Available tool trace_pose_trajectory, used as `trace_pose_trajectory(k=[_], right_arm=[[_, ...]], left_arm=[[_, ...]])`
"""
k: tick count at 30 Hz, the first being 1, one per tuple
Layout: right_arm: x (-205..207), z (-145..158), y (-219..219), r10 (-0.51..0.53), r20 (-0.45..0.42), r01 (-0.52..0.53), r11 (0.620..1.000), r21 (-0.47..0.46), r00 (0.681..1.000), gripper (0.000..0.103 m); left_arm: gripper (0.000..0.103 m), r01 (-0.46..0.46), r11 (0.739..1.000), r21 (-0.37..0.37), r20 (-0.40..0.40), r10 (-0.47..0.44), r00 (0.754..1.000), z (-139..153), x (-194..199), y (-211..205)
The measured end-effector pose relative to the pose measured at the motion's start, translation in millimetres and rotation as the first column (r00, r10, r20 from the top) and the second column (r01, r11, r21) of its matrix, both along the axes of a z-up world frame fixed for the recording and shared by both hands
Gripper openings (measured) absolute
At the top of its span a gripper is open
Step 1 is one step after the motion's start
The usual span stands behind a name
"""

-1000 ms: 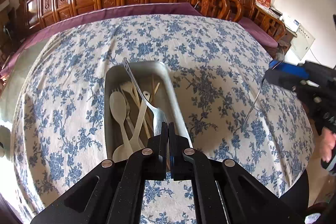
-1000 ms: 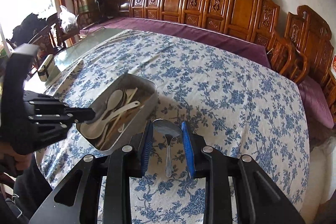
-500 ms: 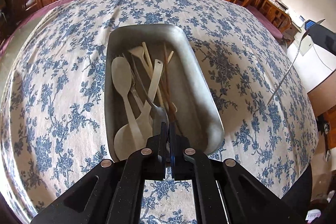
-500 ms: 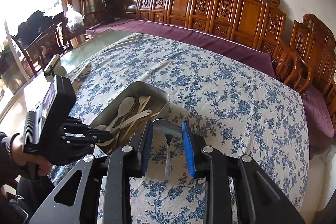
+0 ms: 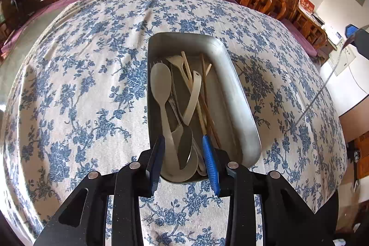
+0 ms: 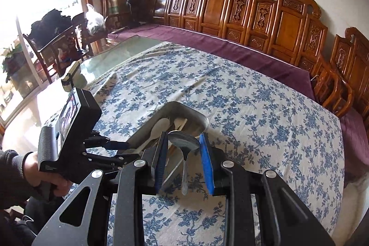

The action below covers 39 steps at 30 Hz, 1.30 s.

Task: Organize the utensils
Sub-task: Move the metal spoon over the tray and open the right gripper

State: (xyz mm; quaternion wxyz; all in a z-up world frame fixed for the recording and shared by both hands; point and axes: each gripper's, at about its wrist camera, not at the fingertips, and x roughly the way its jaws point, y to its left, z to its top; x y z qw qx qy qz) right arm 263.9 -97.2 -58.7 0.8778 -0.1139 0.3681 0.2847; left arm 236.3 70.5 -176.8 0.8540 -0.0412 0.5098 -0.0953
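Since a second ago the left gripper (image 5: 183, 152) has dropped its metal fork (image 5: 182, 128) into the rectangular steel tray (image 5: 239, 93) at frame centre, jaws opening, nothing pinched. The right gripper (image 6: 184, 159) pinches a shiny metal spoon (image 6: 183, 144) by its bowl, lower centre. Probably that spoon goes into the tray next, beyond the wooden chopsticks (image 5: 196, 93).

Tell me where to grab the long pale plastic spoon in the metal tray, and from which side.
Grip the long pale plastic spoon at mid-handle, coming straight down from above. It lies flat along the rectangular metal tray's left wall with its bowl at the far end. The handle is narrow and mostly exposed there, while its near end sits among other utensils under the opening left tool.
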Motion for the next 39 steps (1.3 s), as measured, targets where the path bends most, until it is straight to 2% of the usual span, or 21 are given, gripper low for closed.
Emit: trace_pose_trajectory(k=[10, 14, 20, 28, 31, 39], right_arm=[[15, -12, 42, 0.048, -0.045, -0.048, 0.999, 0.003, 0.998, 0.030], [21, -25, 58, 0.058, -0.081, -0.059, 0.998, -0.005, 0.995, 0.030], [32, -54, 77, 0.056, -0.143, -0.061, 0.998, -0.031, 0.988, 0.030], [46, -84, 82, 0.022, -0.207, -0.041, 0.995, -0.087, 0.978, 0.030], [54, -93, 82, 0.007, -0.224, -0.030, 0.994, -0.102, 0.975, 0.030], [78, -111, 83, -0.029, -0.266, 0.005, 0.996, -0.093, 0.963, 0.030]], left_arm=[[0.045, -0.035, 0.999, 0.000, 0.058, 0.035, 0.998, 20, -8, 27], [0.050, -0.056, 0.998, -0.003, 0.076, 0.057, 0.996, 26, -10, 41], [0.050, -0.079, 0.997, -0.017, 0.089, 0.081, 0.993, 31, -14, 58], [0.051, -0.083, 0.996, -0.025, 0.104, 0.085, 0.991, 37, -19, 65], [0.057, -0.083, 0.996, -0.027, 0.114, 0.086, 0.990, 40, -20, 65], [0.060, -0.083, 0.996, -0.025, 0.127, 0.085, 0.988, 46, -21, 64]])
